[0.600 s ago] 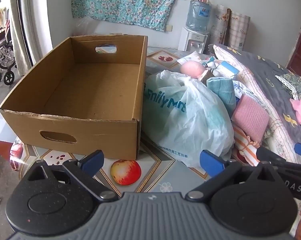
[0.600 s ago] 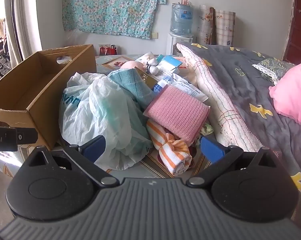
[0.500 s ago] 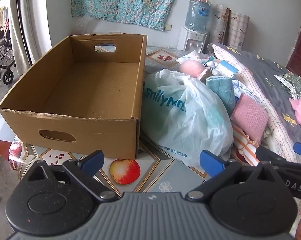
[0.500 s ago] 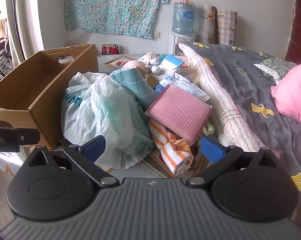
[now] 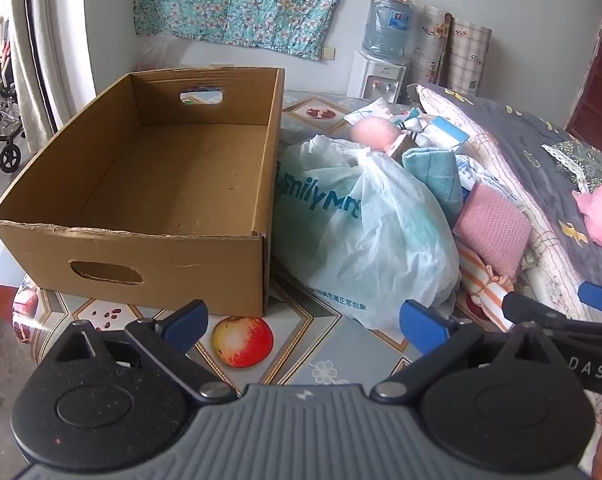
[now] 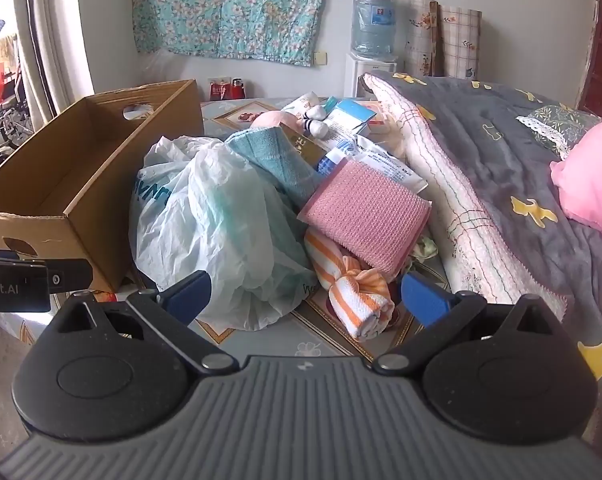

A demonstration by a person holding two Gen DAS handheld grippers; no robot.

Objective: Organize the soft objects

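Both tools were held wide apart and empty. The left tool [image 5: 303, 326] hung over the table's near edge, angled down toward the cardboard box [image 5: 169, 184], which stood empty. The right tool [image 6: 305, 294] was seen just before the heap of soft things, its blue tips also entering the left view's right margin.

The heap lay on the table [image 5: 333, 364] just right of the box. A white plastic bag [image 6: 217, 224] pressed against the box wall. Beside it, nearest the right tool, an orange-striped rolled cloth [image 6: 353, 284] was noted, its long axis running away from the tool and slightly leftward. A folded pink knit cloth [image 6: 367, 216] rested upon its far end, and a teal towel [image 6: 273, 156] stood behind. Packets and a pink plush were scattered farther back.

The right hand was judged nearer the cloths; the box lay to their left, across the bag.

The table was covered in a fruit-printed oilcloth. A grey quilted bed [image 6: 509, 168] abutted the heap on the right. A water dispenser [image 6: 371, 40] and a floral wall cloth were recorded behind.
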